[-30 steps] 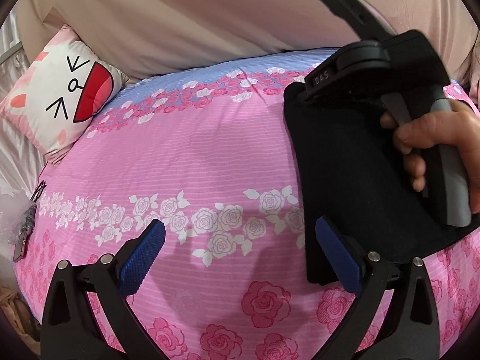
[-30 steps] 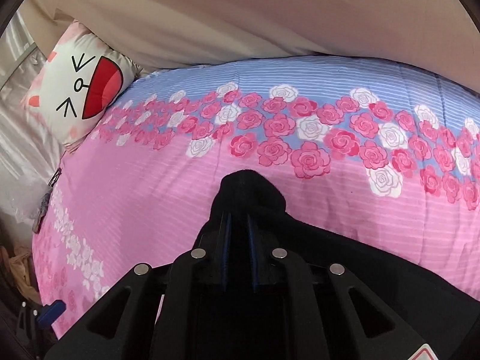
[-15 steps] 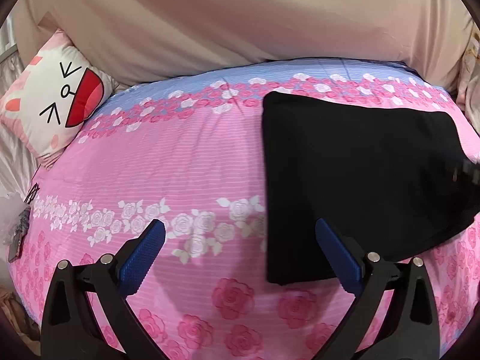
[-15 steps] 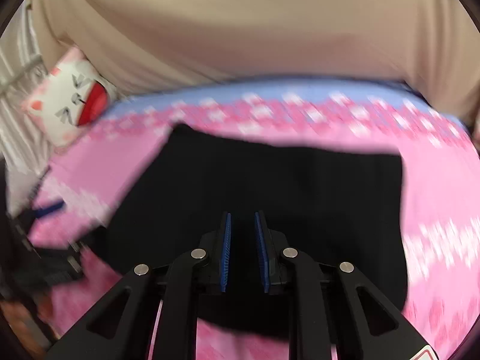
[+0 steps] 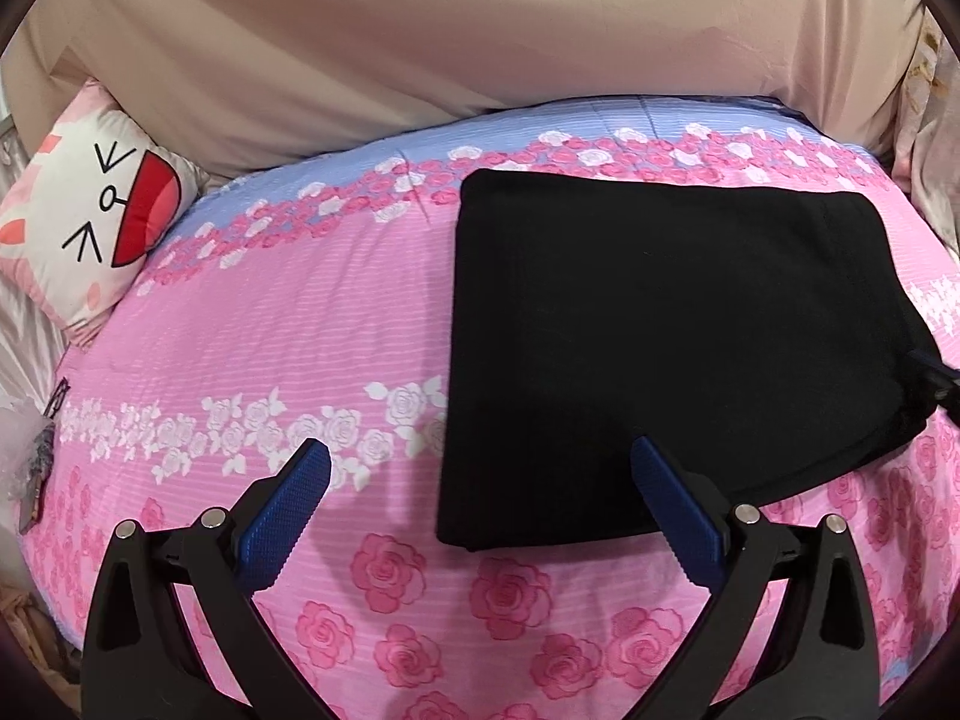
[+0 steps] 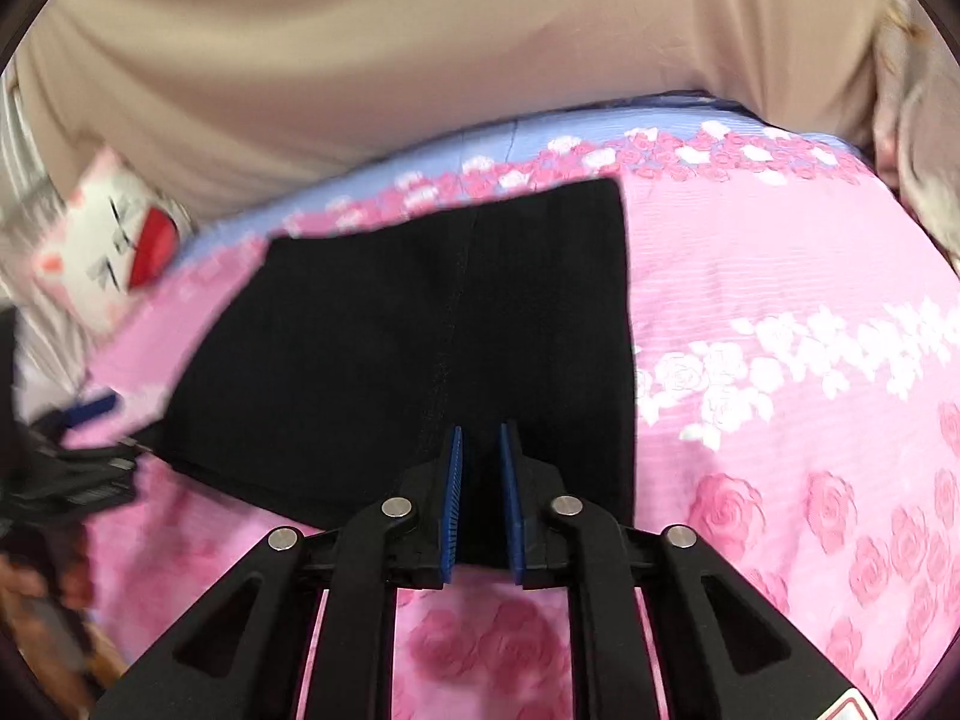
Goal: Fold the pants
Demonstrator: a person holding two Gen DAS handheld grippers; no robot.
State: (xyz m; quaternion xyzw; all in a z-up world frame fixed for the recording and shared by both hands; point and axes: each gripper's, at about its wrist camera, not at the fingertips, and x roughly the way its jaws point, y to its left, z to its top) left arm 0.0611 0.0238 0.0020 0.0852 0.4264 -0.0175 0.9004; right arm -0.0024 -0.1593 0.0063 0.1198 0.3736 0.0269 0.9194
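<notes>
The black pants (image 5: 660,330) lie folded into a flat rectangle on the pink rose-print bedspread (image 5: 270,330). My left gripper (image 5: 480,450) hovers open and wide over the folded pants' near left corner, with nothing between its blue pads. In the right wrist view the pants (image 6: 390,330) fill the middle, a seam running down them. My right gripper (image 6: 481,427) hangs above their near edge, its jaws closing to a narrow gap with no cloth between them. The left gripper (image 6: 78,462) shows blurred at that view's left edge.
A white cat-face pillow (image 5: 90,222) leans at the bed's far left corner. A beige padded headboard (image 5: 480,60) runs along the far side. Small items in clear plastic (image 5: 36,456) lie off the bed's left edge. Bare bedspread (image 6: 810,360) stretches right of the pants.
The right gripper let go of the pants fold it carried, and swung away to the right. The pants now lie flat and folded. The left gripper drew back a little.
</notes>
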